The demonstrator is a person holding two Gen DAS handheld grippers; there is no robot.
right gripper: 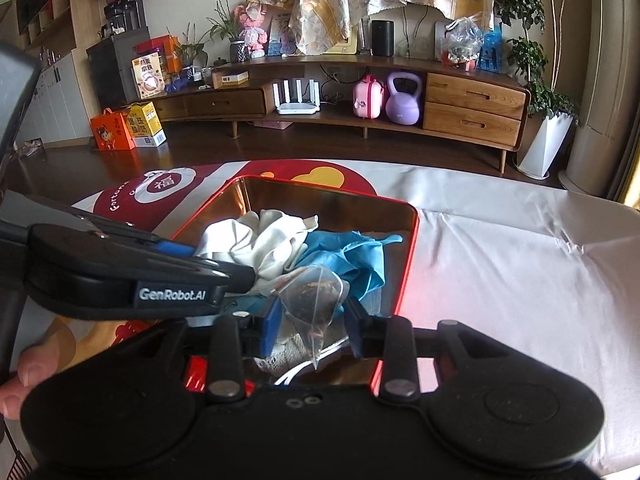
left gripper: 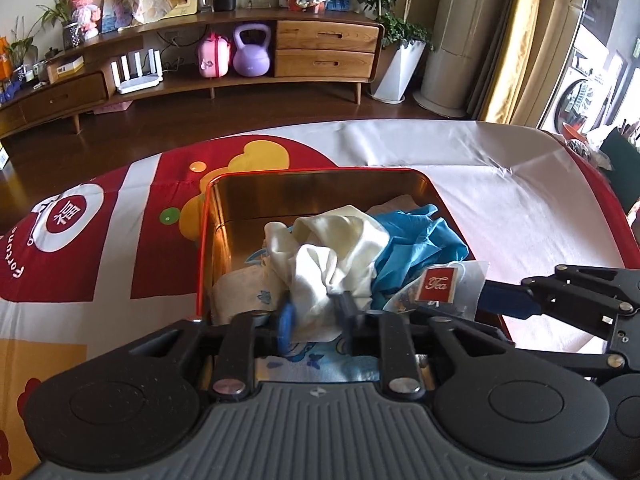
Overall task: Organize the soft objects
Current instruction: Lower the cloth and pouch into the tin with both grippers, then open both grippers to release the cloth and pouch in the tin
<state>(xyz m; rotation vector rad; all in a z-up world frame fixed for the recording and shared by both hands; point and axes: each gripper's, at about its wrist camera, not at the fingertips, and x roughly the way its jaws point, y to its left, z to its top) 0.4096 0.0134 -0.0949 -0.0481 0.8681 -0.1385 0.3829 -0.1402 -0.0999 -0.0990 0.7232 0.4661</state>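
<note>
- Nearest to my left camera, the left tongs (left gripper: 316, 316) stand partly spread with the white cloth (left gripper: 332, 264) bunched between the blue pads; the pads seem not to press it any more, so I judge the cloth is let go and not held.
- White cloth lies on top of the pile inside the red tin box (left gripper: 204, 240), which sits on the table (left gripper: 500, 184) with its red and white cover. It is light, very soft and without shape. I would pinch it at a thick fold near the middle, because a loose corner slips out easily.
- Beside it, touching, lies the blue glove (left gripper: 416, 248), thin and limp, probably a little slippery. A gathered wrinkle is the better place to take it.
- My right tongs (right gripper: 312, 320) are also partly spread, with the tea bag (right gripper: 316, 300) between the pads. The mesh pyramid hangs tip down over the near part of the box. From this view I cannot tell surely if one pad still touches it, but it does not look squeezed.
- Tea bag is almost weightless and fragile; strong pressing could crush the leaves or tear the mesh. Its red paper tag (left gripper: 436, 285) shows in the left view near the right tongs' finger.
- A patterned cloth (left gripper: 248, 288) lies under the pile, at the bottom of the box.
</note>
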